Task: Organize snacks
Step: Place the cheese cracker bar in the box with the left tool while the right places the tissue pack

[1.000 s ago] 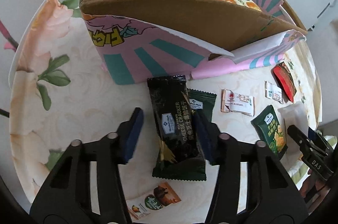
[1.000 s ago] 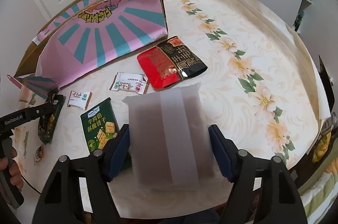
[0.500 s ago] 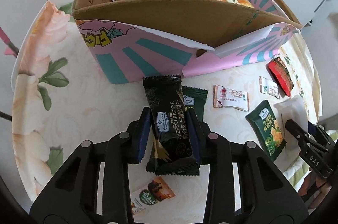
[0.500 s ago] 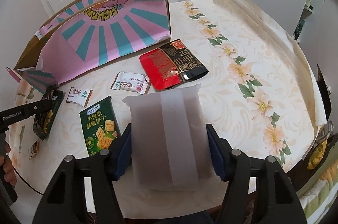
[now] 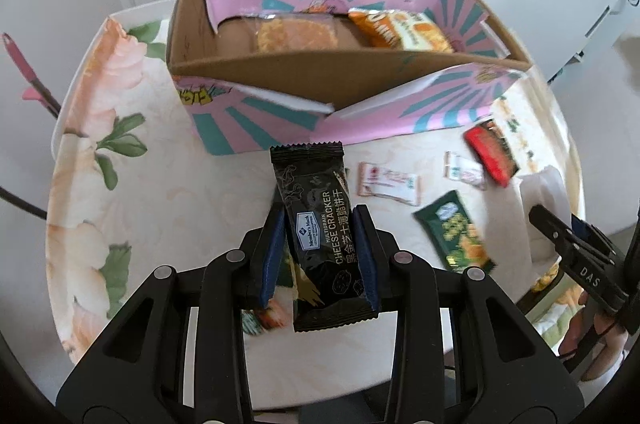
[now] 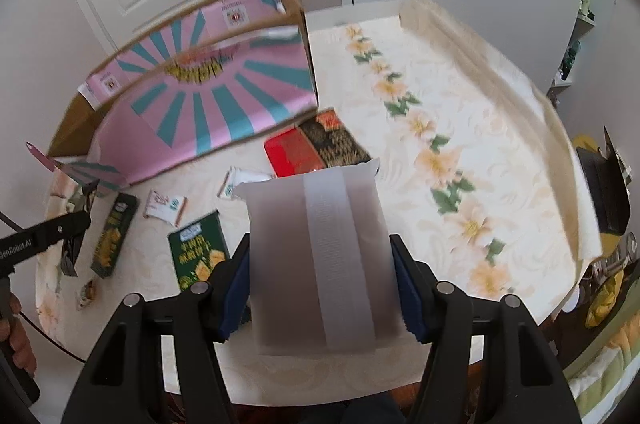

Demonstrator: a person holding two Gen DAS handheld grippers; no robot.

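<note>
My left gripper [image 5: 320,256] is shut on a black cheese cracker pack [image 5: 316,224] and holds it lifted above the table, in front of the pink and teal cardboard box [image 5: 256,119]. The box holds an orange snack bag [image 5: 400,29] and a clear pack [image 5: 296,33]. My right gripper [image 6: 322,284] is shut on a frosted white pouch [image 6: 320,256], raised off the table. The box also shows in the right wrist view [image 6: 224,103], far left.
On the floral tablecloth [image 6: 460,159] lie a red and black pack [image 6: 316,147], a green cracker pack [image 6: 198,256], a dark green pack [image 6: 114,236] and two small white sachets [image 6: 166,207]. A small packet [image 5: 264,316] lies under my left gripper. Doors stand behind.
My left gripper closed on the black cracker pack and lifted it toward the box. My right gripper closed on the white pouch and raised it off the table.
</note>
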